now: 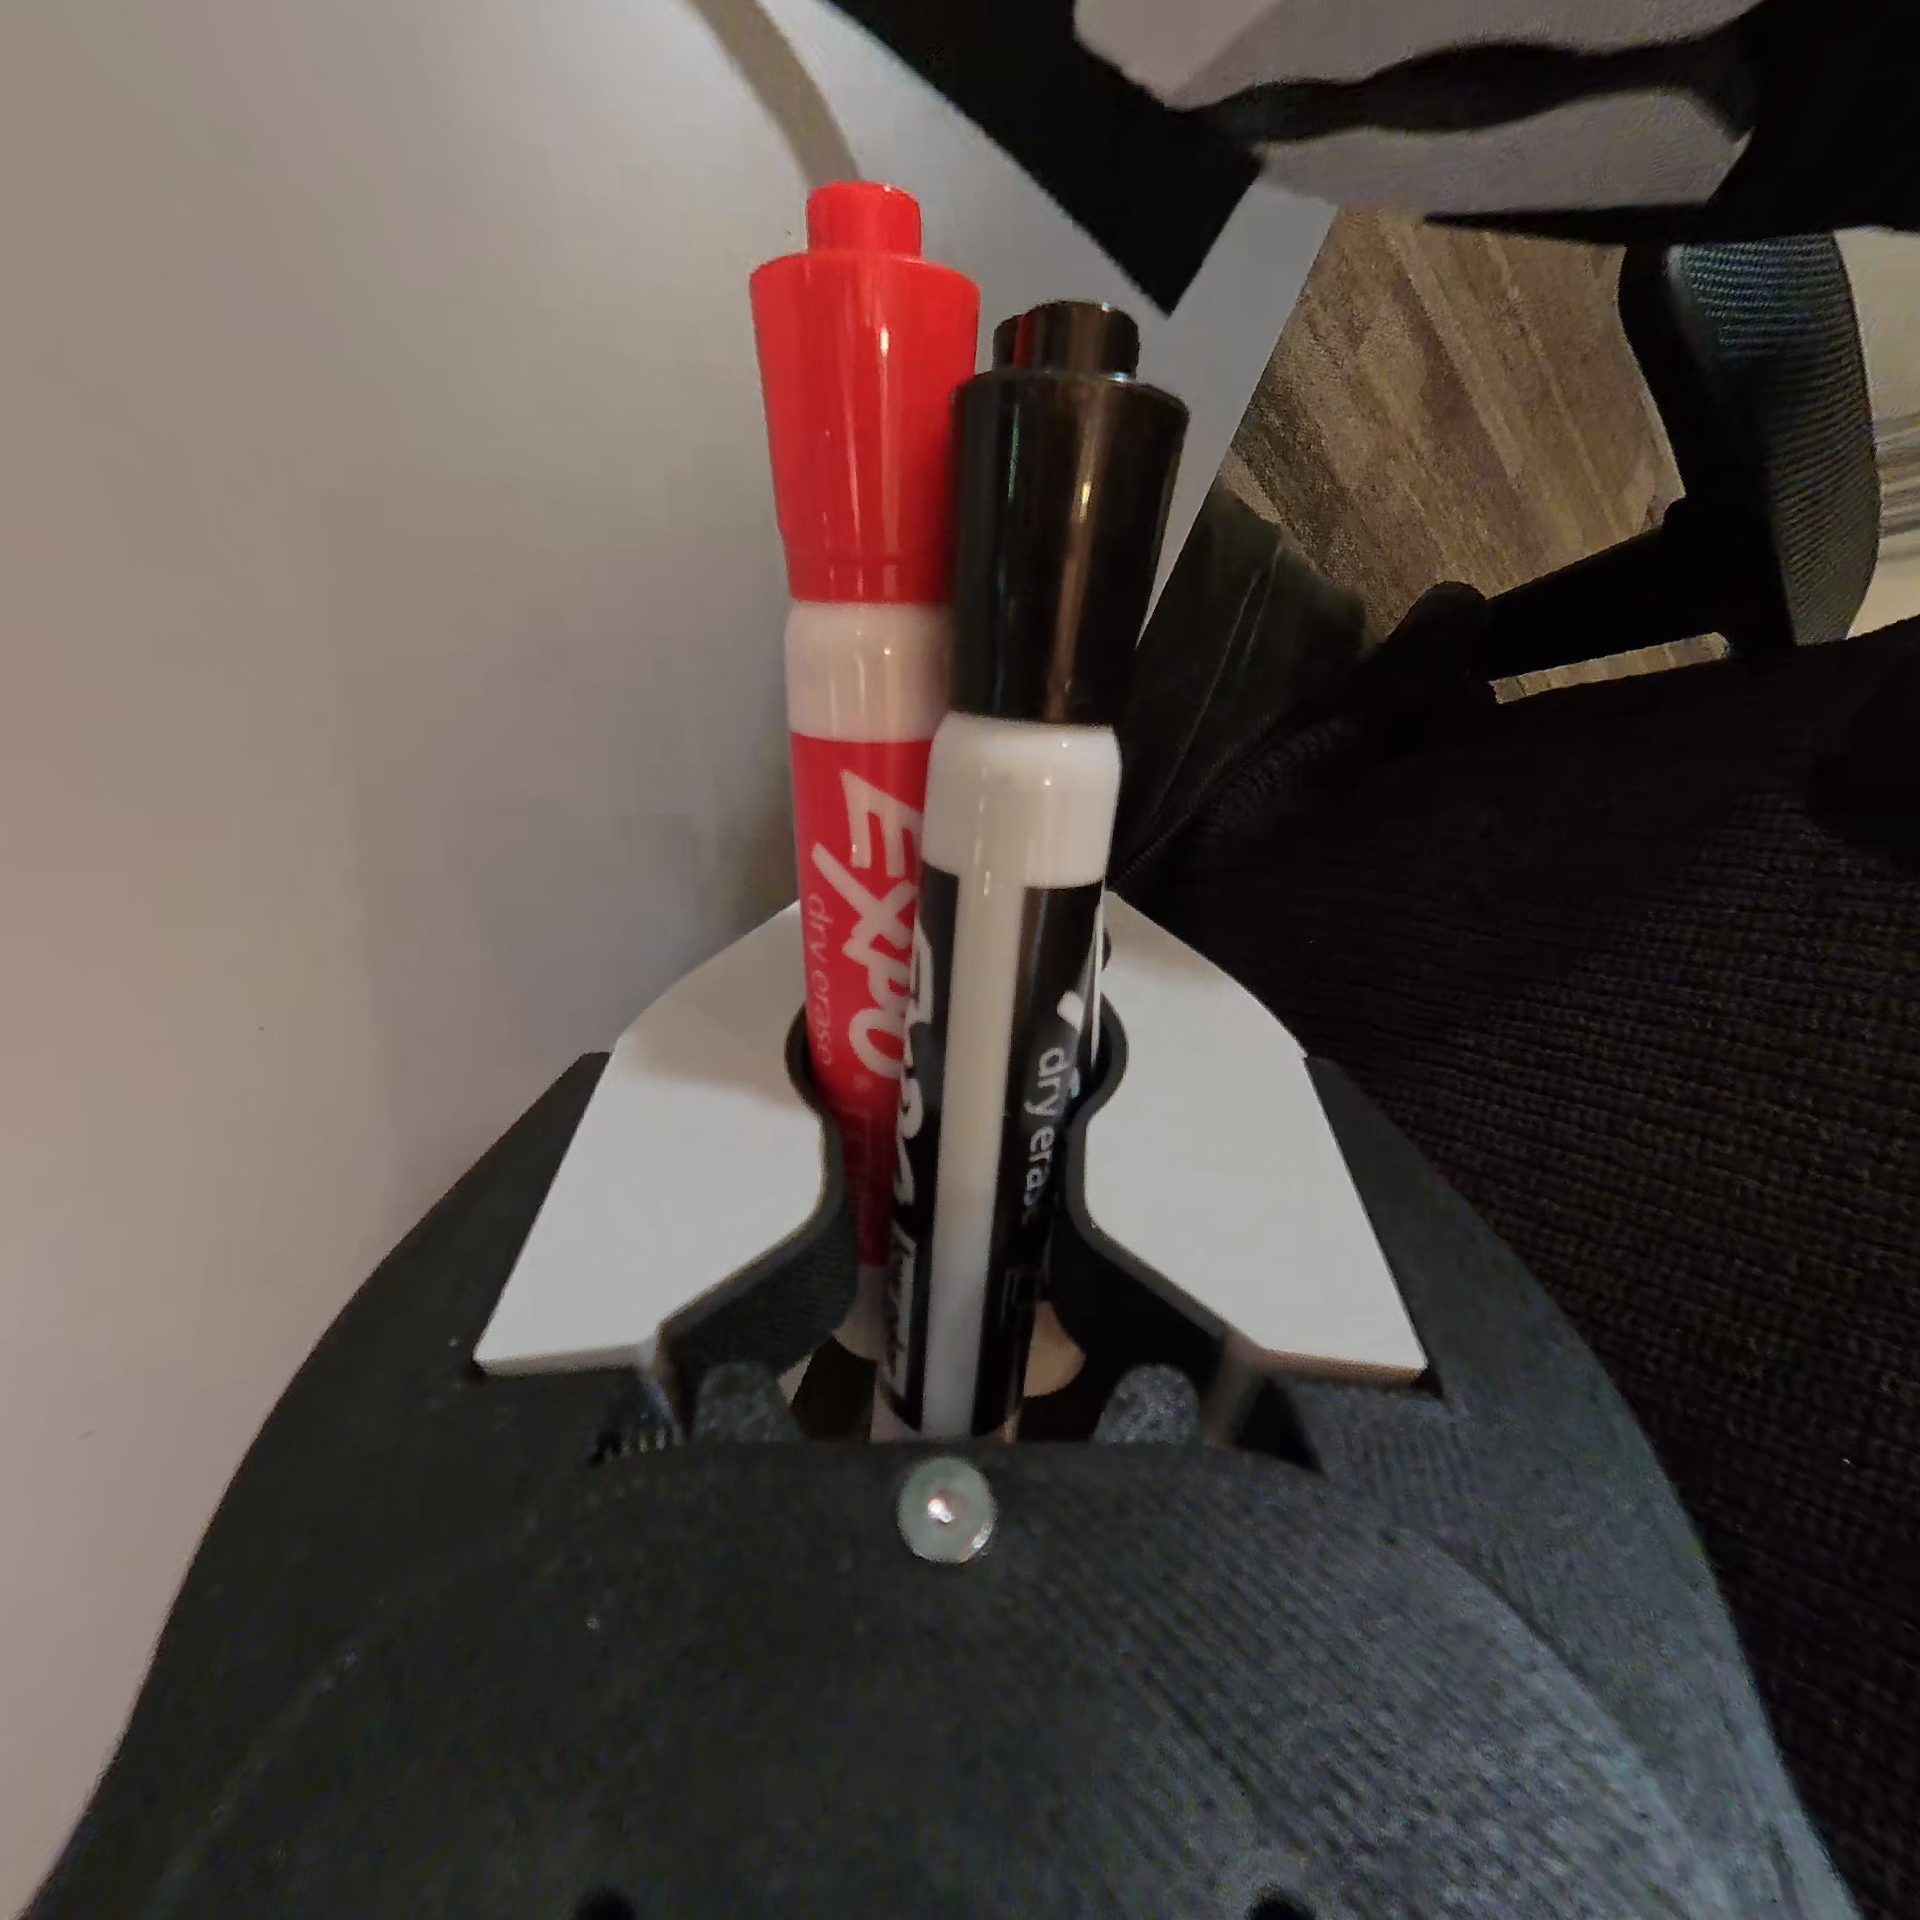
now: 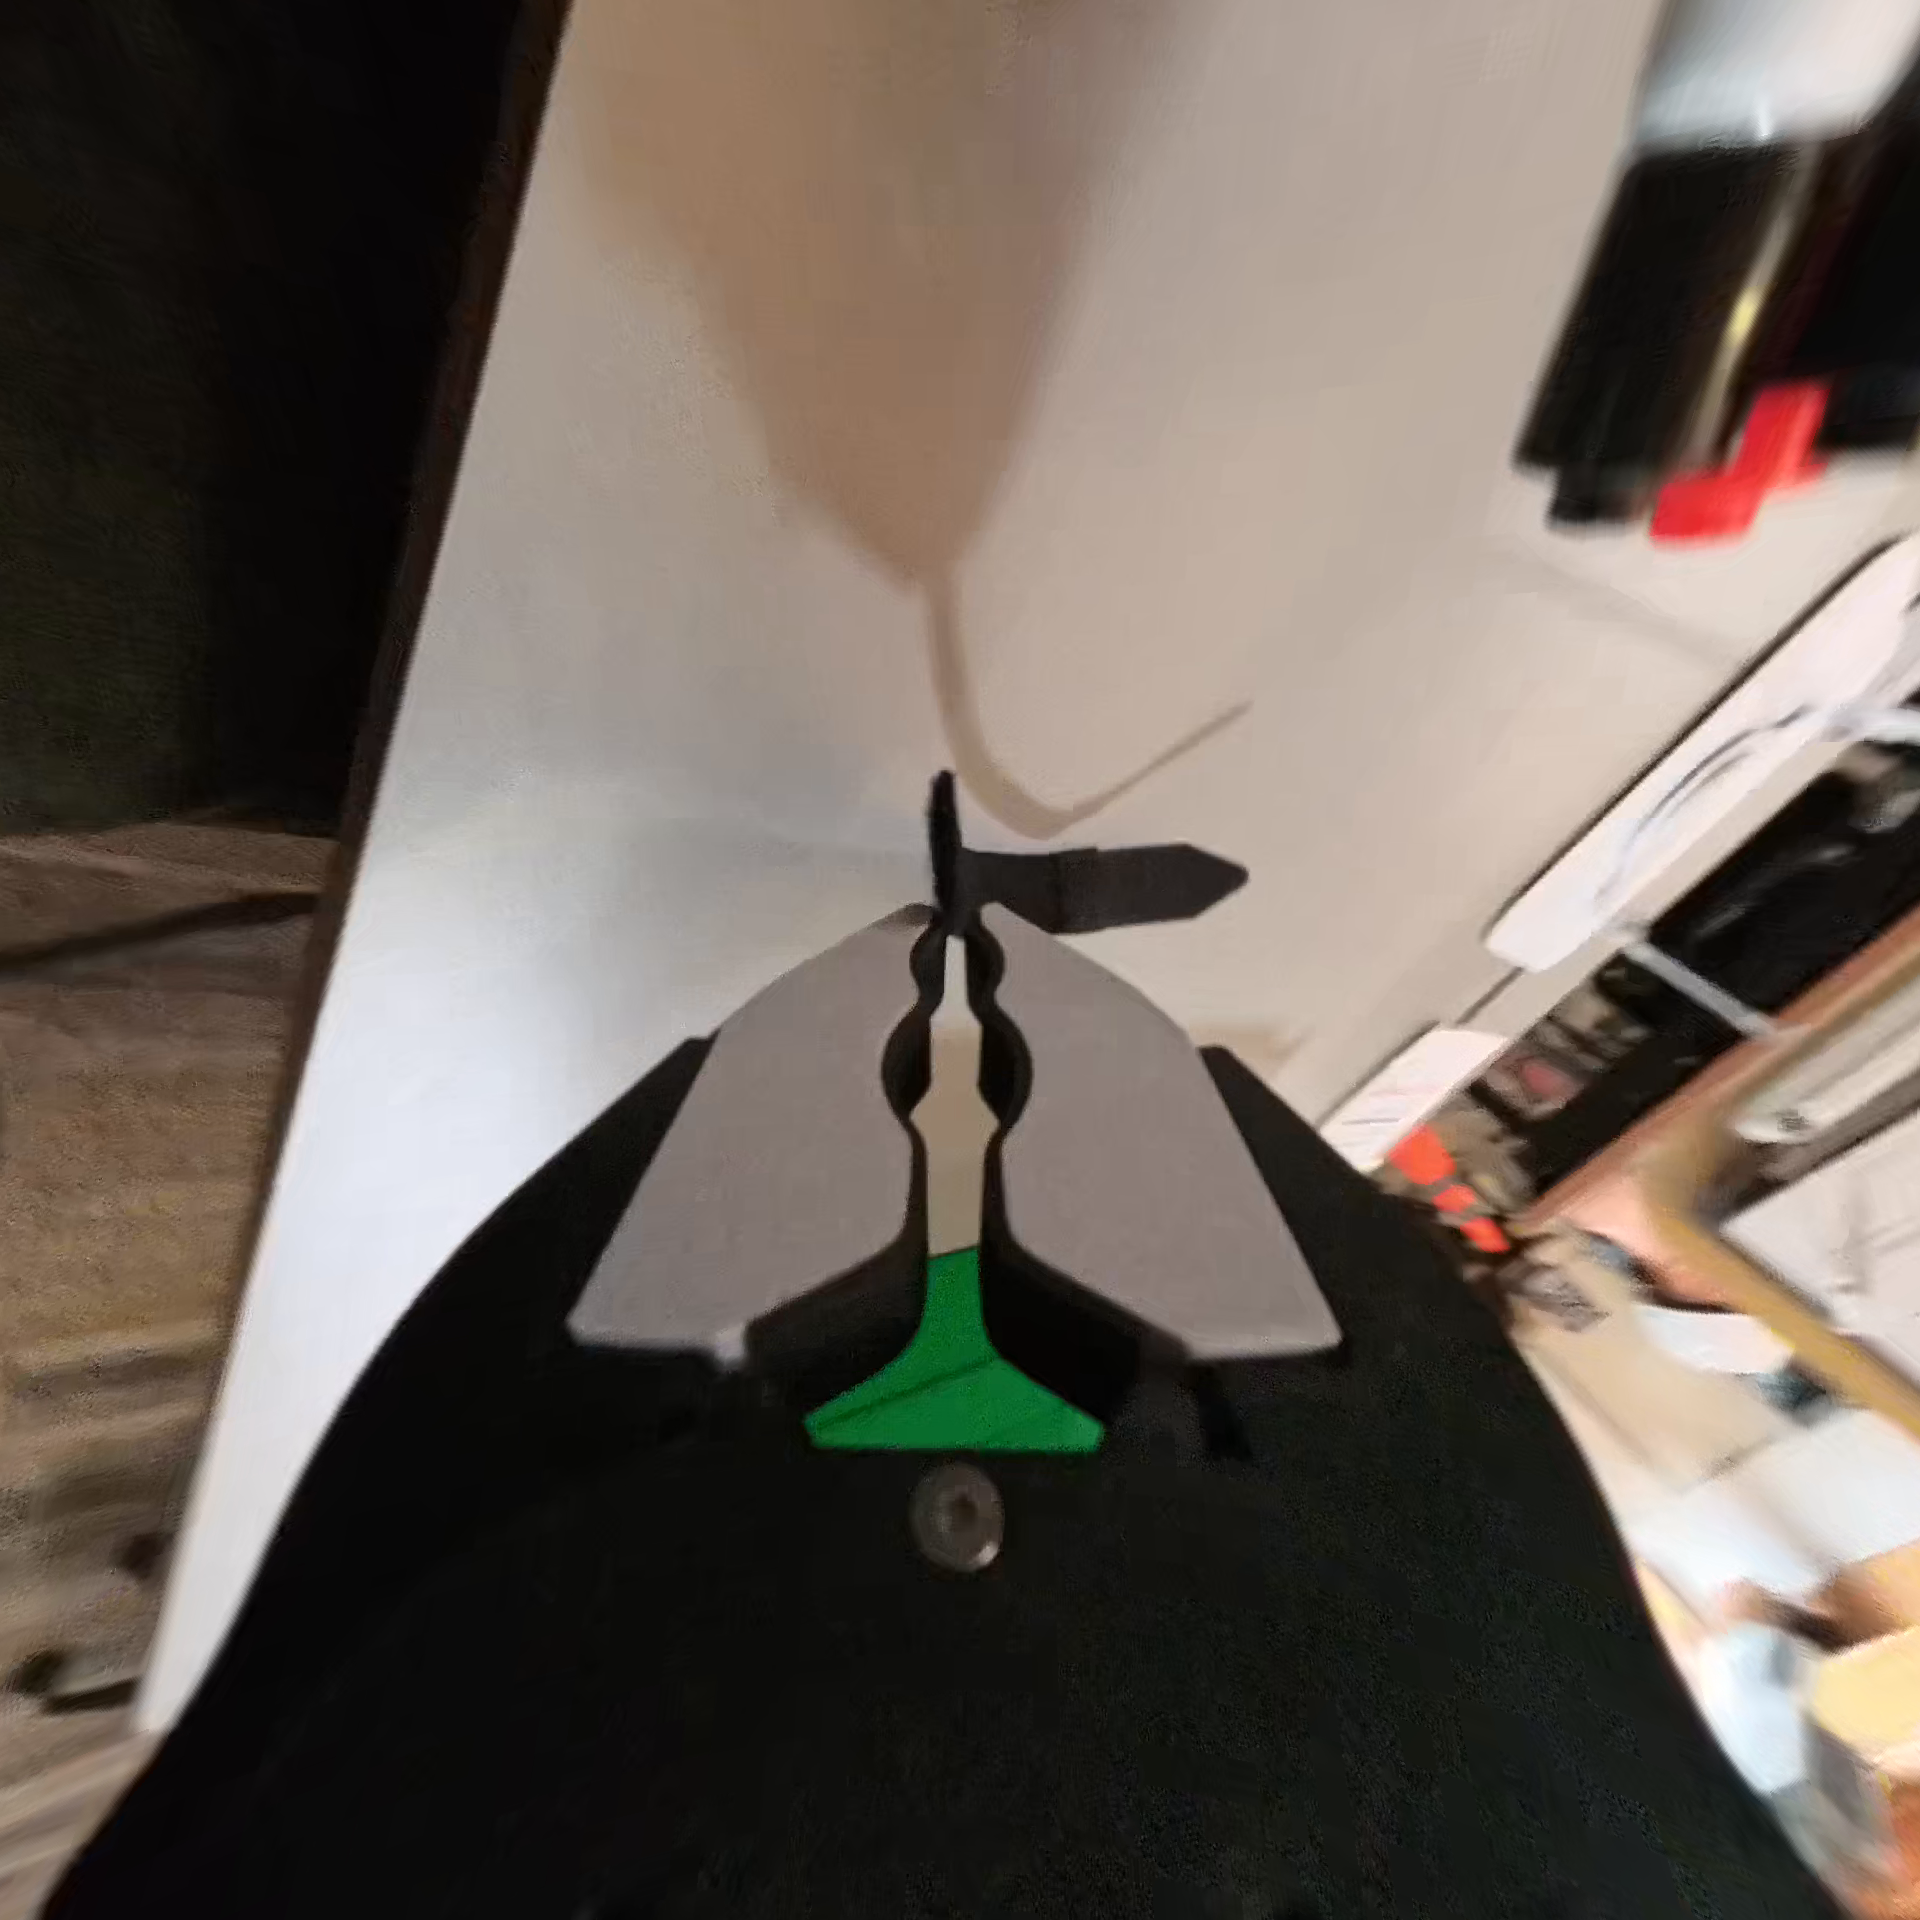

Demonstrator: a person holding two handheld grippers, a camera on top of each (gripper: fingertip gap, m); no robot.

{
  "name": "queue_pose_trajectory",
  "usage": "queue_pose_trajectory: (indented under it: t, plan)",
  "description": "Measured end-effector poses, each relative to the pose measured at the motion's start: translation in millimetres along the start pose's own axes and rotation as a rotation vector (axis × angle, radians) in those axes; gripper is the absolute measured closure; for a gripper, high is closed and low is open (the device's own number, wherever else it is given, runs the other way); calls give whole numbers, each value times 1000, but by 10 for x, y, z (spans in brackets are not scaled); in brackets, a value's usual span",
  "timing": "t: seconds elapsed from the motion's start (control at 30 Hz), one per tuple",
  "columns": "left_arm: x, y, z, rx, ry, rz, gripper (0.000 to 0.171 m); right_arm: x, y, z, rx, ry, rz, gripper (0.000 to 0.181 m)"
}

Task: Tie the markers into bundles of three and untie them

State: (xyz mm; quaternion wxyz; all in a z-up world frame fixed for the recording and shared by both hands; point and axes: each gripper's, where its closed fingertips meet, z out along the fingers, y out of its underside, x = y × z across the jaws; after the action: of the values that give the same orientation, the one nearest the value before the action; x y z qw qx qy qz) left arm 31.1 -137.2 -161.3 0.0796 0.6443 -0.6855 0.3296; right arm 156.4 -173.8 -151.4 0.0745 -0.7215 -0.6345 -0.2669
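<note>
While left gripper (image 1: 951, 997) jaws clamp glossy markers (image 1: 966, 727), right gripper (image 2: 954, 925) jaws pinch a black strap (image 2: 1081, 883).

Two cameras, each riding on a handheld gripper and looking forward along its own fingers.

The left wrist view sits very close behind the left gripper (image 1: 951, 1049), whose black body fills the lower frame; it faces along a smooth white tabletop (image 1: 364, 623), with wood-grain flooring (image 1: 1455, 416) beyond the edge at upper right. The right wrist view looks out the same way over the right gripper (image 2: 954, 925), motion-blurred, facing that white surface (image 2: 644, 727) with cluttered shelving (image 2: 1662, 935) off to the right. The two views share the white tabletop; whether the blurred grey-and-black shape (image 1: 1455, 94) at the left view's top is the other gripper, I can't tell.
</note>
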Motion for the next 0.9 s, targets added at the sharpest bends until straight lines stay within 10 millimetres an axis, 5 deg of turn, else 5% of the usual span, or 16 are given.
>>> queue_pose_trajectory:
  t: [0.13, 0.4, 0.57, 0.77, 0.9]
  plan:
    - [-4, 24, -35, 14, -1, 0, 129, 98, -149, 60, 34, 109, -75, 158]
    - [15, 53, -51, 9, 14, 15, 129, 81, -34, -60, 329, 87, 414, 142]
    - [30, 27, -26, 1, 19, 28, 129, 85, 146, 168, 512, -13, 626, 136]
    - [5, 81, 24, -31, 19, -9, 130, 110, -96, 385, 568, -282, 580, 104]
    - [-58, 182, 10, -143, -11, 2, 130, 174, -295, 410, 616, -346, 514, 102]
